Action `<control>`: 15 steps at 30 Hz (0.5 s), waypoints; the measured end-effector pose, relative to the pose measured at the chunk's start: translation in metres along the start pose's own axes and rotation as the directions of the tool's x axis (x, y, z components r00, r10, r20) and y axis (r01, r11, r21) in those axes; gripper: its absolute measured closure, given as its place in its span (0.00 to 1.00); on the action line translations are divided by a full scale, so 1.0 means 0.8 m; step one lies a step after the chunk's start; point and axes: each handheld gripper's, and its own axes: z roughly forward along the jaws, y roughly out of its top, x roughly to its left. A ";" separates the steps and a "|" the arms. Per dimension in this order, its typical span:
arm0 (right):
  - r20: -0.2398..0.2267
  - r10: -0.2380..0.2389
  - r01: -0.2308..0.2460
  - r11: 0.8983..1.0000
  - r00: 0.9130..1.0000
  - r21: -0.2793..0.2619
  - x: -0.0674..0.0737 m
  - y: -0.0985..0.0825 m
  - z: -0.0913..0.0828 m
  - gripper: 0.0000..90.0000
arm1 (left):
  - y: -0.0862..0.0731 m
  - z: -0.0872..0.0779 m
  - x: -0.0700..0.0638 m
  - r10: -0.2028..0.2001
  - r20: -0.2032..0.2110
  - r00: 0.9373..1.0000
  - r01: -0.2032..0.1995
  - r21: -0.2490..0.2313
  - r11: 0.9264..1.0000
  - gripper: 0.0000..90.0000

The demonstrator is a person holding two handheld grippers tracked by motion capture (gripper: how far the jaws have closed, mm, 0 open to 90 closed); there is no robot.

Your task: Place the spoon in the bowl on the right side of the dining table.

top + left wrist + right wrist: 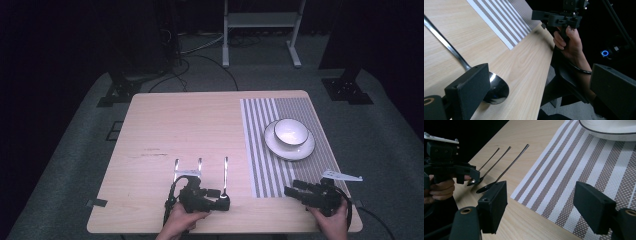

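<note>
Three pieces of slim metal cutlery lie side by side on the wooden table [165, 125], handles pointing away. The rightmost is a spoon [226, 172] [509, 166]; its bowl [497, 91] rests just beside one jaw of my left gripper [220, 197] [541, 82]. That gripper points right, stands open and holds nothing. My right gripper [296, 189] [544, 207] hovers open over the near edge of the striped placemat [260, 150] [579, 170], pointing left toward the cutlery. A white bowl [290, 131] sits on a white plate [300, 150] on the mat.
The other two pieces of cutlery [199, 167] [176, 170] lie left of the spoon. The table's near edge runs close under both hands. Stands and cables occupy the dark floor behind the table.
</note>
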 end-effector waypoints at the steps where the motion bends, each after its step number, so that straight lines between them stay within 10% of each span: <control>1: 0.001 -0.003 0.003 1.000 1.000 0.000 0.000 0.000 0.000 0.29 | 0.000 0.001 0.000 0.000 0.001 1.000 0.000 0.003 1.000 0.02; 15: -0.017 0.002 -0.002 1.000 1.000 0.005 0.001 0.000 0.003 0.29 | -0.007 0.016 0.003 -0.015 -0.018 1.000 0.016 0.063 0.998 0.02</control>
